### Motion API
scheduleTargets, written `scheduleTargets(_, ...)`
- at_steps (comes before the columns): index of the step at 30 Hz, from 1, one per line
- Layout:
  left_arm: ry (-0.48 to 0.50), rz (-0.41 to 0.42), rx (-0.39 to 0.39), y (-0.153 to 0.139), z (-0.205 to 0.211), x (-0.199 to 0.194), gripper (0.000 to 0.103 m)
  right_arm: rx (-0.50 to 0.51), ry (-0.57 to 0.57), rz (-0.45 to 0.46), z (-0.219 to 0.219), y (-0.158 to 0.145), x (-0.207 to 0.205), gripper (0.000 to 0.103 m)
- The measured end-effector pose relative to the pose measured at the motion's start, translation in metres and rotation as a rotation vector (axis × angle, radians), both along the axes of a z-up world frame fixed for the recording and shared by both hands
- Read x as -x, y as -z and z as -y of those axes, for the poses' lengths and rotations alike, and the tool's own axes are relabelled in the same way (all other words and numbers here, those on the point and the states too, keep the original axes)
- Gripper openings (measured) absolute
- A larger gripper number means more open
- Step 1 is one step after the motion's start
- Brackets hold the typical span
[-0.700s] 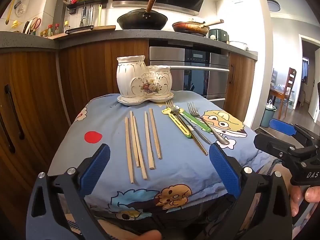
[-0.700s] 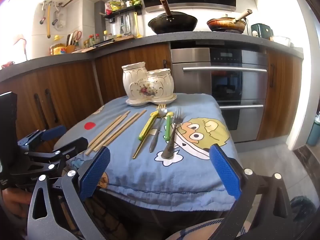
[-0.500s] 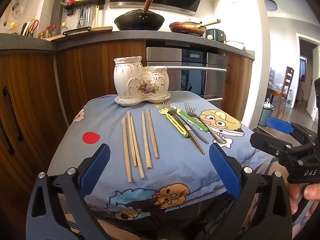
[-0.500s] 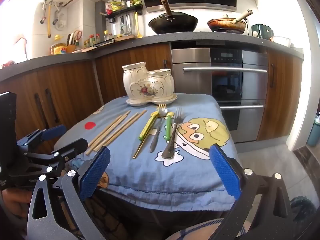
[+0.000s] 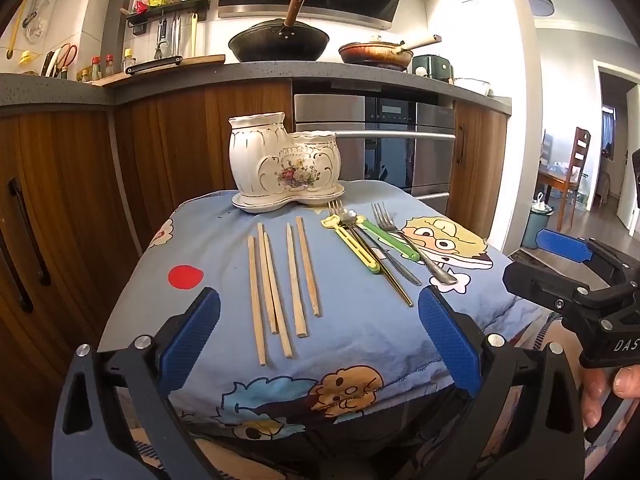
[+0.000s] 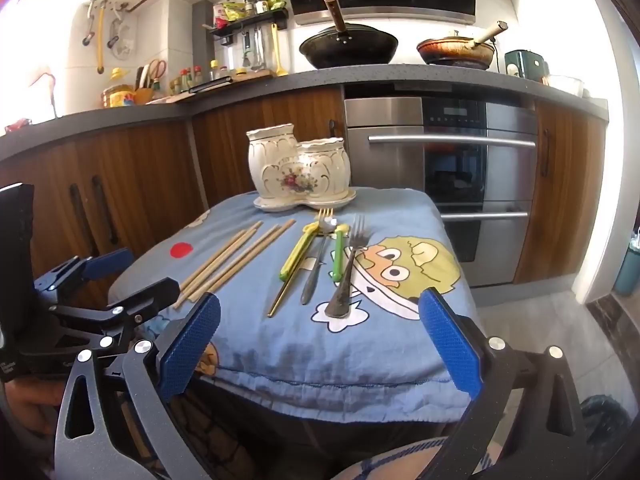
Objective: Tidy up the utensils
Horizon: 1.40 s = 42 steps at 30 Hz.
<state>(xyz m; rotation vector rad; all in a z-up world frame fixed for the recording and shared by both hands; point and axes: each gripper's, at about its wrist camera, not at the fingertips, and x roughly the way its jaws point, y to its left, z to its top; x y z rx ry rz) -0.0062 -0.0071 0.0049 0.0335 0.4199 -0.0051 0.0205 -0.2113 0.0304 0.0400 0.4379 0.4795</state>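
A blue cartoon cloth (image 5: 360,328) is filling mid-frame. Both the left gripper (image 5: 320,336) and the right gripper (image 6: 320,336) are hanging at bottom centre, fingers spread wide, gripping nothing. A white ceramic holder (image 5: 285,164) is standing above centre. Below it, wooden chopsticks (image 5: 280,280) are lying left, forks and coloured-handled utensils (image 5: 376,244) right.

Your left wrist camera looks forward from low at the near left edge of the cloth-covered worktop (image 5: 360,332), its own claw (image 5: 320,344) framing the bottom. Your right wrist camera sits low at the near right edge, angled slightly leftward. Both face the kitchen cabinets and share the ceramic utensil holder (image 5: 286,166) (image 6: 300,172), chopsticks (image 5: 280,280) (image 6: 236,260), and forks (image 5: 408,240) (image 6: 348,264). Each sees the other claw at its side.
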Motion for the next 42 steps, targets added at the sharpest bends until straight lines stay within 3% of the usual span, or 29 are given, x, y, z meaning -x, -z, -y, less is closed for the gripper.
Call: scheduleTargets(42,0.001,-0.005,-0.024,0.0054,-0.0093,-0.0013,0.098,0.008,-0.001,0.003,-0.0027,-0.0003,0.0012,0.099)
